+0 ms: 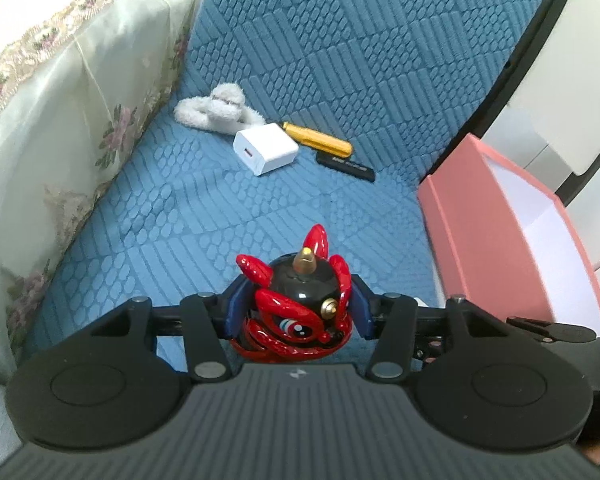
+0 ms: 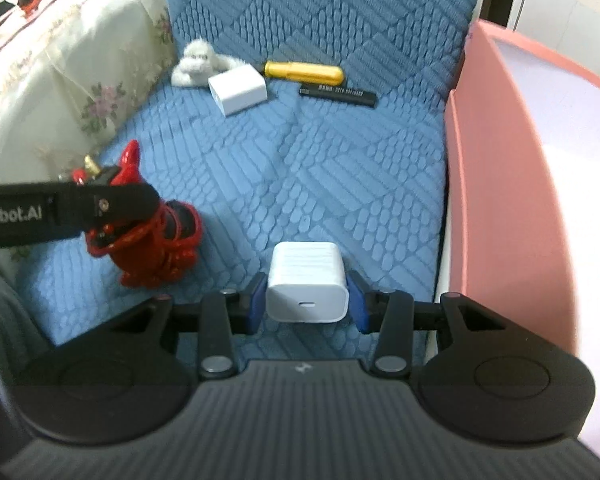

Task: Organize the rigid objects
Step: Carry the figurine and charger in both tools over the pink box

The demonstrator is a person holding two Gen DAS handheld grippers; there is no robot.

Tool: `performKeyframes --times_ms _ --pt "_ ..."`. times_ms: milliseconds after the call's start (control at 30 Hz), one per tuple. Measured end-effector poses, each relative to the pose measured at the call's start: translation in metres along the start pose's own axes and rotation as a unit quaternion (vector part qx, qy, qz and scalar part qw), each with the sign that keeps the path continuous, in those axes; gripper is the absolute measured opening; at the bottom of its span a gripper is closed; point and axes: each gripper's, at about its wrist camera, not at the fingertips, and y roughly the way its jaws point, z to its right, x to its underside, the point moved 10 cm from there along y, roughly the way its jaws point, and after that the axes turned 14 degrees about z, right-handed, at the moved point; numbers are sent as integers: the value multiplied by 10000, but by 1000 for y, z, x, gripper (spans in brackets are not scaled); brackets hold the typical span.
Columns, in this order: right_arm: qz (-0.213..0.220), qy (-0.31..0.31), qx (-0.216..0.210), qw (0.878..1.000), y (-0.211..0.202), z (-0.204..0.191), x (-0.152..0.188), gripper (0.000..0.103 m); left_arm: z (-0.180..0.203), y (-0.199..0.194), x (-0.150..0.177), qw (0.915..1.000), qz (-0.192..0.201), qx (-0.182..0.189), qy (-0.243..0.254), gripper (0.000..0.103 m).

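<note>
My left gripper (image 1: 298, 306) is shut on a red and black lion-head figurine (image 1: 300, 304), held above the blue quilted seat; it also shows in the right wrist view (image 2: 156, 240). My right gripper (image 2: 307, 300) is shut on a small white charger cube (image 2: 307, 286), close to the pink box (image 2: 496, 168). At the back of the seat lie a second white charger (image 1: 265, 151), a yellow-handled tool (image 1: 318, 139), a black stick (image 1: 346, 165) and a white fluffy toy (image 1: 216, 110).
The pink box with a white inside (image 1: 500, 240) stands open at the right edge of the seat. A floral cream cushion (image 1: 60, 100) borders the left. The blue backrest (image 1: 360, 40) rises behind the objects.
</note>
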Motion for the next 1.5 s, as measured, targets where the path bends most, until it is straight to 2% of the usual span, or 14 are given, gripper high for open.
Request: performKeyframes --times_ms 400,633,800,1100,1500 --pt "438 161 32 9989 -67 5 -34 45 36 -54 -24 9998 16 193 -92 58" --pt "716 219 -91 9971 -113 1 -52 45 57 -87 -45 9994 116 292 -161 58" --pt "907 221 -123 9956 -134 5 -60 45 77 -102 -54 9991 163 382 -23 58" --pt "1200 282 60 9924 -172 36 -68 45 124 -114 -59 9974 254 667 31 58" --pt "1428 493 480 9874 -217 94 -59 45 209 -112 -53 9927 172 1163 278 58"
